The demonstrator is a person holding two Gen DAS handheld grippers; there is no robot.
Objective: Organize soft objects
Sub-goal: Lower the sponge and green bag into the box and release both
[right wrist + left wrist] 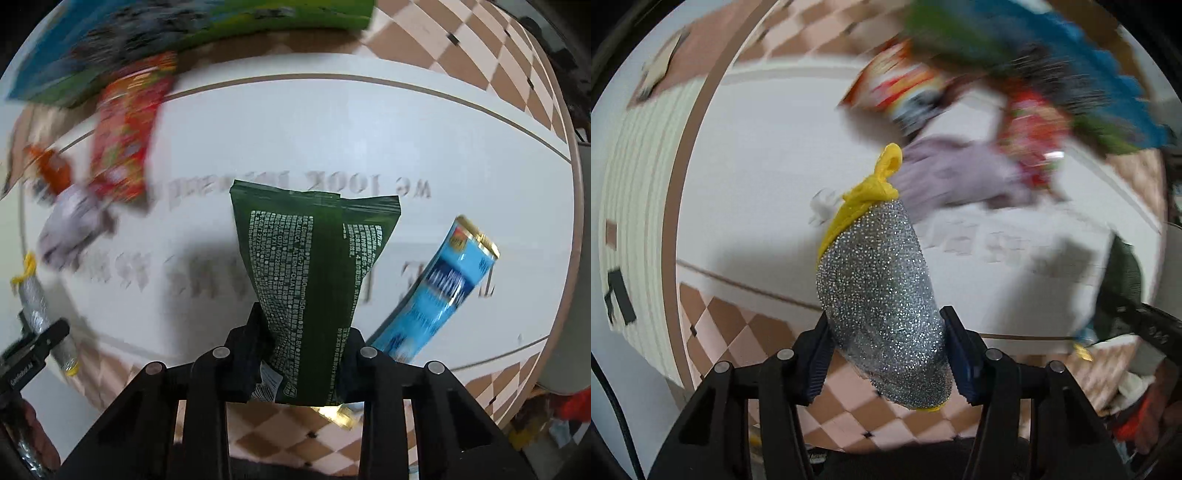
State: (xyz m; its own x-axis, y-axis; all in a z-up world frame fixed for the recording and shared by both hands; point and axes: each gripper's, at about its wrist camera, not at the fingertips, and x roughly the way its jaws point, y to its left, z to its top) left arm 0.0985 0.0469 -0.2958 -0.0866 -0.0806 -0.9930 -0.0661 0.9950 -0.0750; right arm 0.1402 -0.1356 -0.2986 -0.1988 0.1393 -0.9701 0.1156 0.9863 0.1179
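left claw (886, 354) clamps upright scrubber (879, 291)

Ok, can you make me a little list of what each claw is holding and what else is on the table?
left gripper: shut on silver sponge with yellow edge
right gripper: shut on green packet
table: white, round, brown rim
on table: blue packet, red packet, purple cloth
far side: green and blue box, blurred

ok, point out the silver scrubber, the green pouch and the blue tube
silver scrubber (882, 291), left wrist view, middle of its glittery body
green pouch (310, 266), right wrist view, printed back panel
blue tube (439, 291), right wrist view, mid-length of its body
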